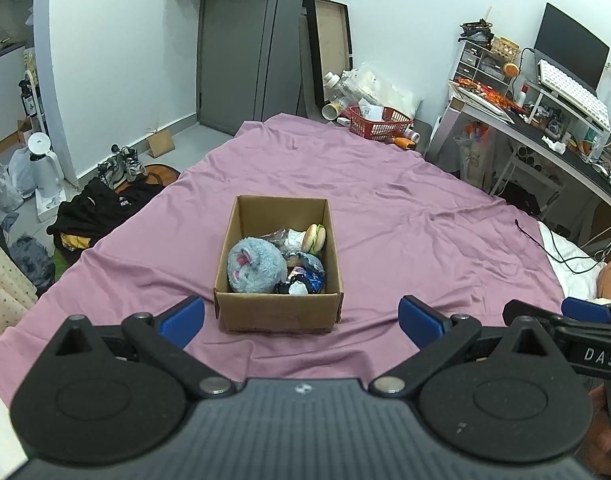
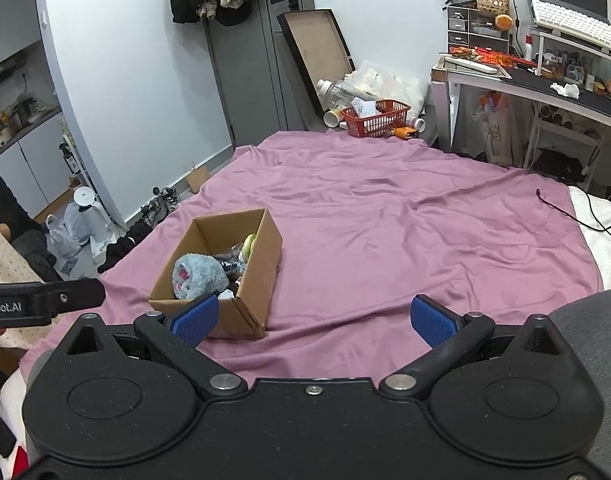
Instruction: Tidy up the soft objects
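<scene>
Both the left gripper [image 1: 301, 320] and right gripper [image 2: 313, 320] hang spread and empty over the pink sheet [image 1: 405, 220], where the cardboard box [image 1: 279, 308] holds a fluffy blue toy [image 1: 255, 266], likely light and squashy, best pinched across its rounded body.

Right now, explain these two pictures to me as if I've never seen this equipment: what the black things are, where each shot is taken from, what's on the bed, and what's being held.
A person holds two hand-operated grabbing tools, each carrying a wide-angle camera looking along its blue-padded fingers. One picture is from the left tool, the other from the right tool. Both are open and hold nothing. On the purple sheet sits an open cardboard box containing a blue-grey plush toy, a soft burger toy and a few smaller soft things.
</scene>
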### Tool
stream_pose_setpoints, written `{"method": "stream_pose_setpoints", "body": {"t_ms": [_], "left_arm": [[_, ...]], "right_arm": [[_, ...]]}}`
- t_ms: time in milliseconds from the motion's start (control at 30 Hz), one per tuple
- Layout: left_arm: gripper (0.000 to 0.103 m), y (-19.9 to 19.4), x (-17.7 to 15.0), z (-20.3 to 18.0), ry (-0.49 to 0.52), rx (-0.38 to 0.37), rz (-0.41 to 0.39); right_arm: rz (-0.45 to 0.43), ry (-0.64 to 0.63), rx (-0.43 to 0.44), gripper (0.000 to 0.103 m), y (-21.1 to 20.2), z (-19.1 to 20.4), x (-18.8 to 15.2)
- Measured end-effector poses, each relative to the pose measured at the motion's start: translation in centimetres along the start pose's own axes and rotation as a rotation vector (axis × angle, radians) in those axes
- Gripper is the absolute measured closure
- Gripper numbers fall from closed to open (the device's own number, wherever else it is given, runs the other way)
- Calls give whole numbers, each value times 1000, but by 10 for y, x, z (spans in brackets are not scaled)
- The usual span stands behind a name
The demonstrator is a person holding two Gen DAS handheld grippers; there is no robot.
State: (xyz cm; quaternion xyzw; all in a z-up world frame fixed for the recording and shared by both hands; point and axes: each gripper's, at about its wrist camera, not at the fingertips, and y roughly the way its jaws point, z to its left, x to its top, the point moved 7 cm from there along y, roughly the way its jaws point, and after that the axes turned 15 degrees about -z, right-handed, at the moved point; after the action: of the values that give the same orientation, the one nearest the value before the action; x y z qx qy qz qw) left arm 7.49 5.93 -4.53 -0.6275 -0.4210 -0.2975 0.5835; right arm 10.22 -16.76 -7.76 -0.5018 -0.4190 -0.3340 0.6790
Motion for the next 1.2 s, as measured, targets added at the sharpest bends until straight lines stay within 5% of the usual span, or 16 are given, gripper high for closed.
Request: {"method": "stream_pose_setpoints", "body": {"t_ms": [1200], "left_arm": [[1, -7, 5, -7, 5, -20, -16]], "right_arm": [[-22, -16, -20, 0, -5, 3, 6]]}}
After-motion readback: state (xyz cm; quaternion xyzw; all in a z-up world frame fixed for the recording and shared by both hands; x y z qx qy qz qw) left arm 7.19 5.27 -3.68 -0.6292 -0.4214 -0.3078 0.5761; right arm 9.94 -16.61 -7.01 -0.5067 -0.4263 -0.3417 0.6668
